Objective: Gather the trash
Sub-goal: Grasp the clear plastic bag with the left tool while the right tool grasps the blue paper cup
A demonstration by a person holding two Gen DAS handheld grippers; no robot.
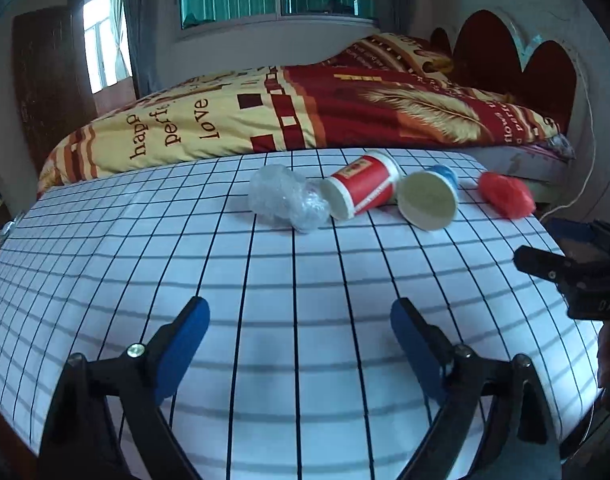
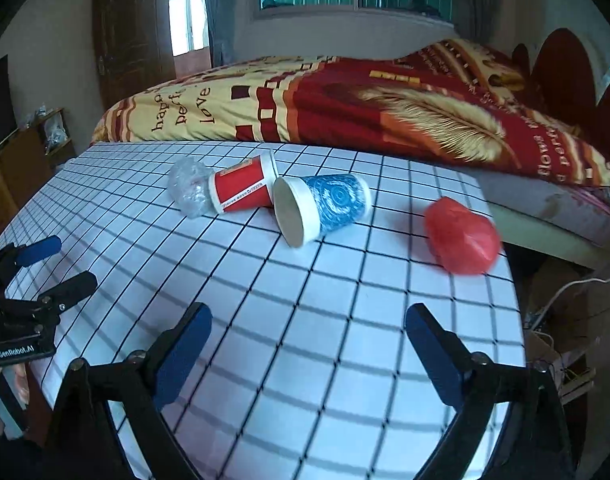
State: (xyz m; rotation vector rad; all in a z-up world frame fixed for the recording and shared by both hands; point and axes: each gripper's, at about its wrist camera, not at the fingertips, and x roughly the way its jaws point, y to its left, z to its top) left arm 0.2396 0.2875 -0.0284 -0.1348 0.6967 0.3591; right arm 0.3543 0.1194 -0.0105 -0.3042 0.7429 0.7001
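Four pieces of trash lie in a row at the far side of the gridded tabletop (image 2: pixel 345 340): crumpled clear plastic (image 2: pixel 189 190), a red paper cup (image 2: pixel 243 188), a blue paper cup (image 2: pixel 325 206) and a red plastic wad (image 2: pixel 461 236). Both cups lie on their sides, mouths toward the cameras, long axes running away. Left tool (image 1: pixel 301 334) and right tool (image 2: pixel 309 338) stand open and empty; each should probably close across a cup's body, not its rim.

The left tool (image 1: pixel 300 322) is showing black scissor-like arms ending in flat blue pads (image 1: pixel 197 328), with a brass-coloured screw at one hinge and a silver one at the other. The right tool (image 2: pixel 308 326) is wearing the same black frame and blue pads. White "GenRobot.AI" lettering is showing on the left tool's black body.
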